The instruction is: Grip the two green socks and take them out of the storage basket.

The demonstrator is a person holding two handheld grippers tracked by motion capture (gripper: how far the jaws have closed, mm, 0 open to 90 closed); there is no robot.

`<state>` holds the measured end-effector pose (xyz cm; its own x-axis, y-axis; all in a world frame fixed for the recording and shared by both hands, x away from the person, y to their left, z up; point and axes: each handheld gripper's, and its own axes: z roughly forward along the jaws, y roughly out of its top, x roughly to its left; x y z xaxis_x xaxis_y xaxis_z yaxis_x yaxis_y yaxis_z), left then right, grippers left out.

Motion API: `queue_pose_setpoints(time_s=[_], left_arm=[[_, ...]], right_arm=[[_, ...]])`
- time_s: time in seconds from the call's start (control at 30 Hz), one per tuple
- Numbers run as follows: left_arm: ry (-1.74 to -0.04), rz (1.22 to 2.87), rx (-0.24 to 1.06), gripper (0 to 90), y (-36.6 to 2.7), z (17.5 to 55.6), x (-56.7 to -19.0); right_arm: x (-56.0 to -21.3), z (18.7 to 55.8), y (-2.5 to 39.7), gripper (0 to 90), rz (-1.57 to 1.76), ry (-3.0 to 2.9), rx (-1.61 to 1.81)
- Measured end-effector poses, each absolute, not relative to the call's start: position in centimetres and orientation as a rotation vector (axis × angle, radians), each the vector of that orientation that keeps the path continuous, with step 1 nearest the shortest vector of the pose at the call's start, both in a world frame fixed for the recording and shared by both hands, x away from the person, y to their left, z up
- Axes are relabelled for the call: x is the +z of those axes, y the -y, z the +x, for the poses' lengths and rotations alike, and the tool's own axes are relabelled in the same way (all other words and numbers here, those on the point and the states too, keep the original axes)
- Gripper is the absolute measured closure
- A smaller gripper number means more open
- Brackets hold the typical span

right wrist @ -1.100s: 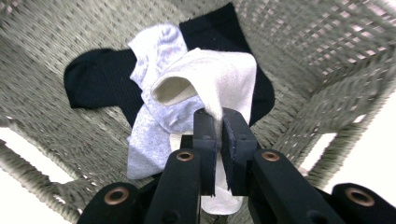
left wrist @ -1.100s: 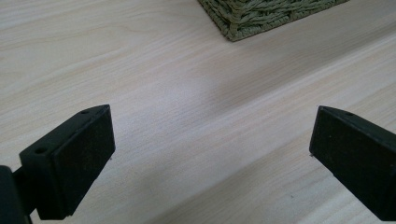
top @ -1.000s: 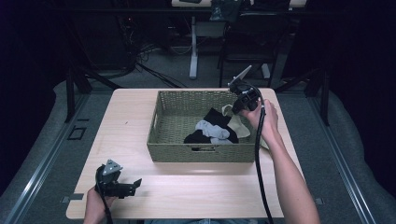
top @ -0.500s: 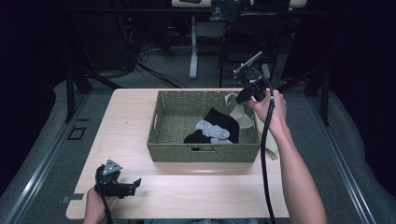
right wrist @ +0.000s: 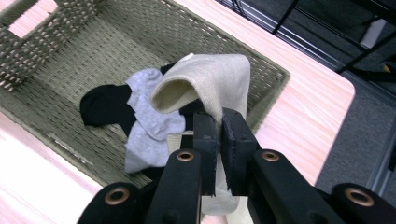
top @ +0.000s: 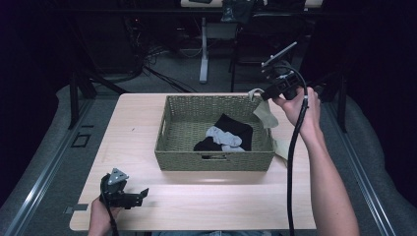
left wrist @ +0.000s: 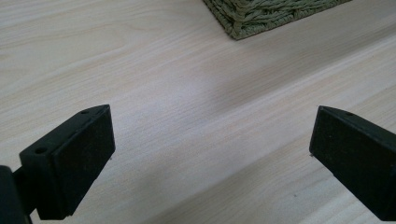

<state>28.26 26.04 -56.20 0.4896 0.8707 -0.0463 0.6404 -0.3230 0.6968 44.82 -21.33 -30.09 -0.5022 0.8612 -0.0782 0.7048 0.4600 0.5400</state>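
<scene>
A woven olive basket (top: 173,129) stands mid-table and holds a grey sock (top: 223,136) lying over black socks (top: 236,125). My right gripper (top: 264,95) is raised above the basket's far right corner, shut on a beige sock (top: 265,114) that dangles over the right rim. In the right gripper view the jaws (right wrist: 218,130) pinch that beige sock (right wrist: 219,79) above the grey sock (right wrist: 149,123) and a black sock (right wrist: 102,109). My left gripper (top: 140,195) rests on the table's near left corner, open, with bare wood between its jaws (left wrist: 210,144).
A second beige piece (top: 282,147) lies on the table just right of the basket. The basket's corner (left wrist: 261,14) sits ahead of the left gripper. The wooden table (top: 137,123) has dark floor and equipment stands behind it.
My right gripper has risen and moved back and to the right, drawing the beige sock up out of the basket. The left gripper has stayed put.
</scene>
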Motion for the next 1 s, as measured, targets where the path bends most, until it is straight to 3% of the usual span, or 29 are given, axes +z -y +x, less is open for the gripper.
queue_pose_setpoints(time_s=[0.53, 1.0], left_arm=[[-1.238, 2.066, 0.452, 0.2, -25.9, 28.2, -56.2], [-1.237, 2.069, 0.450, 0.2, -25.8, 28.3, -56.2]], right_arm=[[-31.9, 43.5, 28.1, 85.4, 1.507, -2.281, 0.600], [-41.3, 44.4, 31.7, 85.4, 1.707, -2.295, 0.516]])
